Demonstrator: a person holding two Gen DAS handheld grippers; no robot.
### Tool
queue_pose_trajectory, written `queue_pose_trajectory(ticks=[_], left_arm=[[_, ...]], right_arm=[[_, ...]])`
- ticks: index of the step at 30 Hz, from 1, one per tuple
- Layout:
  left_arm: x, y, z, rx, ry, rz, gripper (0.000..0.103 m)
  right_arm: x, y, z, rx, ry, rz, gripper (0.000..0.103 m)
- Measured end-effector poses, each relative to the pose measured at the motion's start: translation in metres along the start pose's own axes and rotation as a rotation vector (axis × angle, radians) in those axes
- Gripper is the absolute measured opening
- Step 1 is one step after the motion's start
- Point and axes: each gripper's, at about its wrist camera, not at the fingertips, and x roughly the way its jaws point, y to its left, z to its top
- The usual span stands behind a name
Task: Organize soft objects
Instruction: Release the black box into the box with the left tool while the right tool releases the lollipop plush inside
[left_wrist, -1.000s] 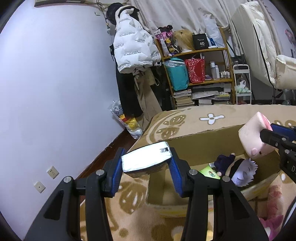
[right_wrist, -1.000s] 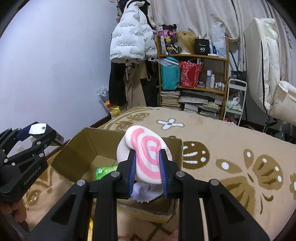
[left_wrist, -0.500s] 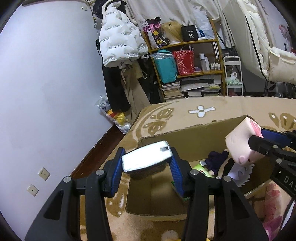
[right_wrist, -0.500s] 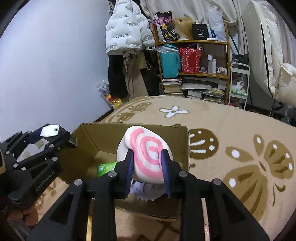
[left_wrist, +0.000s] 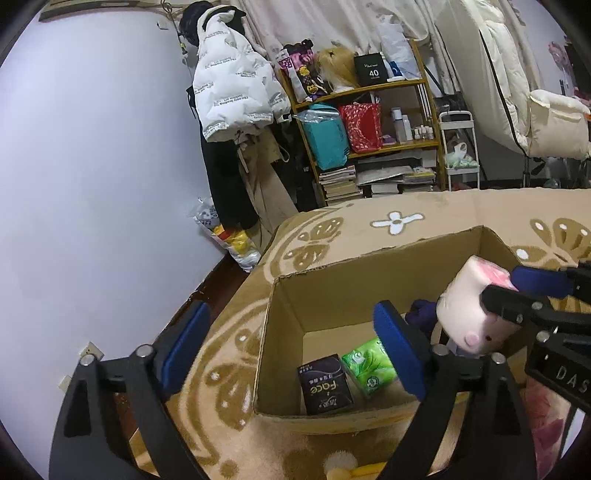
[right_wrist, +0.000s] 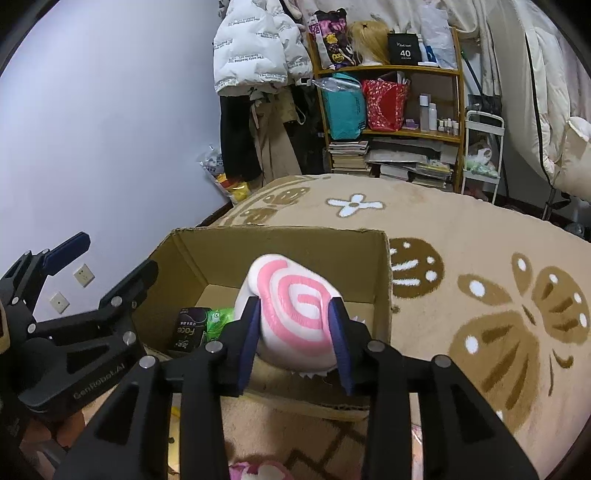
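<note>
An open cardboard box (left_wrist: 354, 273) stands on the tan carpet; it also shows in the right wrist view (right_wrist: 280, 251). My left gripper (left_wrist: 291, 354) is open and empty above the box's near left corner. A black tissue pack (left_wrist: 325, 384) and a green tissue pack (left_wrist: 369, 363) lie on the box floor. My right gripper (right_wrist: 295, 332) is shut on a pink-and-white swirl plush (right_wrist: 295, 314), held over the box's right side; the plush also shows in the left wrist view (left_wrist: 476, 310). A dark-haired doll (left_wrist: 421, 314) lies in the box behind it.
The tan carpet (right_wrist: 461, 258) with brown flower patterns spreads around the box. A pink plush (right_wrist: 258, 472) lies on the floor near me. A shelf (left_wrist: 369, 136) with bags and books, hanging coats (left_wrist: 232, 92) and a white wall stand beyond.
My left gripper has opened and let go of the tissue pack, which now lies in the box. My right gripper has carried the swirl plush lower over the box.
</note>
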Motion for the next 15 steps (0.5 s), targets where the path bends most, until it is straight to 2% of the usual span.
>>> queue_pose_trajectory(ticks=[2, 6, 8, 13, 15], left_arm=[[-0.003, 0.001, -0.001, 0.002, 0.001, 0.008, 0.093], [-0.009, 0.009, -0.003, -0.014, 0.022, 0.011, 0.095], [-0.015, 0.014, -0.005, -0.027, 0.029, 0.011, 0.097], [-0.033, 0.022, -0.008, -0.032, 0.049, -0.006, 0.098], [-0.043, 0.026, -0.012, -0.051, 0.050, -0.011, 0.102]], right_arm=[[-0.004, 0.001, 0.001, -0.005, -0.009, -0.004, 0.056], [-0.019, 0.002, 0.005, 0.008, -0.036, -0.004, 0.068], [-0.024, 0.003, 0.006, 0.010, -0.028, -0.009, 0.080], [-0.042, 0.003, 0.005, 0.032, -0.017, -0.027, 0.097], [-0.050, 0.003, 0.005, 0.046, -0.016, -0.012, 0.102]])
